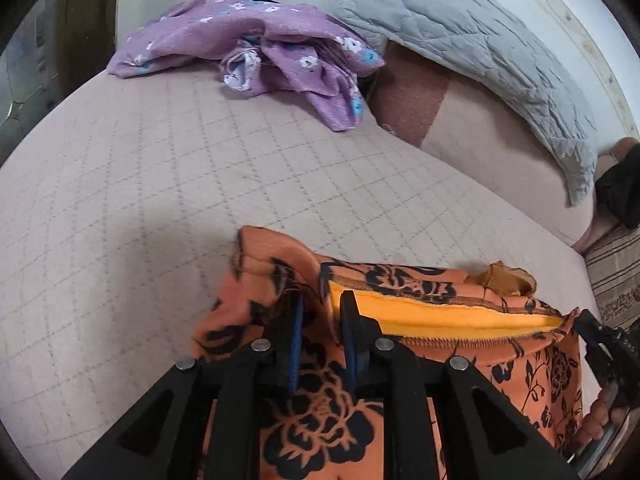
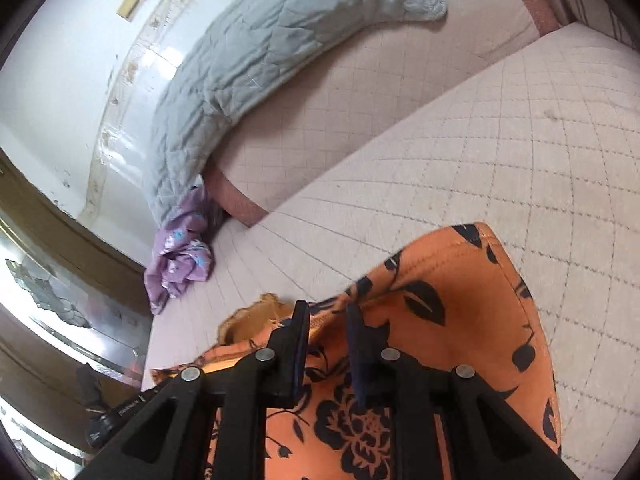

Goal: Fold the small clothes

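Note:
An orange garment with black flowers (image 1: 400,288) lies on the near part of the quilted bed (image 1: 140,168), its yellow lining showing along the open top edge. My left gripper (image 1: 322,308) is shut on its upper left corner. My right gripper (image 2: 328,320) is shut on the same orange garment (image 2: 440,300) at its other upper corner; that gripper shows at the right edge of the left wrist view (image 1: 596,340). A crumpled purple floral garment (image 1: 256,48) lies at the far end of the bed, also in the right wrist view (image 2: 180,256).
A grey quilted pillow (image 1: 480,48) leans along the white wall (image 2: 60,80) behind the bed. A pink bolster (image 2: 236,200) lies under it. A striped cloth (image 1: 616,272) lies off the bed's right edge. A dark doorframe and floor (image 2: 60,280) lie beyond the bed's end.

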Demonstrator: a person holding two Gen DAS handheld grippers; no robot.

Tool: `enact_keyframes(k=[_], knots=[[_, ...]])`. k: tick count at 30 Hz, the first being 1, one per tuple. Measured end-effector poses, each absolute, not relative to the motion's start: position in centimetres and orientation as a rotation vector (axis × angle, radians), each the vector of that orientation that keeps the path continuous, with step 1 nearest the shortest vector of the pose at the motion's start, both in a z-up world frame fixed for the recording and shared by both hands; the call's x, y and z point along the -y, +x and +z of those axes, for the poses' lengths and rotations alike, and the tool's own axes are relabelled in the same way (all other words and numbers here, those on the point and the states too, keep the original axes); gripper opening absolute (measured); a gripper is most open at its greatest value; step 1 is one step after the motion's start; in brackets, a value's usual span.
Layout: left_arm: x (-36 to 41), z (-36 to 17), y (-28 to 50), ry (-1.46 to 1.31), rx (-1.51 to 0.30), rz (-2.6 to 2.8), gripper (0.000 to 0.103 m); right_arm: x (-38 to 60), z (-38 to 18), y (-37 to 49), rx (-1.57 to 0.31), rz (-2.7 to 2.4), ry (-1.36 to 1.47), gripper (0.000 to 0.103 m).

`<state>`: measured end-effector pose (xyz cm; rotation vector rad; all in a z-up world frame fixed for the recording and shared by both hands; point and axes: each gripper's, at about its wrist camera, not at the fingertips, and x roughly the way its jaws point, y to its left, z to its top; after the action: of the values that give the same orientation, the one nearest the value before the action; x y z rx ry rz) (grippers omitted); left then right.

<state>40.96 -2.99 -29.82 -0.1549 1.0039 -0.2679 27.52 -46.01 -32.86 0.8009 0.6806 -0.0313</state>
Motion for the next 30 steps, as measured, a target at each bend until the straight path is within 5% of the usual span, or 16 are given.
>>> enact_keyframes(k=[5, 7, 20, 30], knots=[[3.1, -26.9, 38.8, -0.124, -0.877, -0.222, 0.019, 44.6, -32.4, 26.5, -0.711, 0.004, 0.757, 0.020], [3.0, -26.0, 37.7, -0.104, -0.821, -0.207, 0.026, 43.0, -32.1, 26.7, -0.716, 0.044, 0.755, 0.020], [-0.6, -28.2, 37.0, 0.040, -0.965, -0.006, 0.028, 31.8, -35.6, 30.8, -0.976, 0.322, 0.618, 0.020], [-2.6, -27.4, 37.5, -0.003, -0.974, -0.008, 0.028, 29.7, -34.3, 39.9, -0.848, 0.240, 0.714, 0.020]])
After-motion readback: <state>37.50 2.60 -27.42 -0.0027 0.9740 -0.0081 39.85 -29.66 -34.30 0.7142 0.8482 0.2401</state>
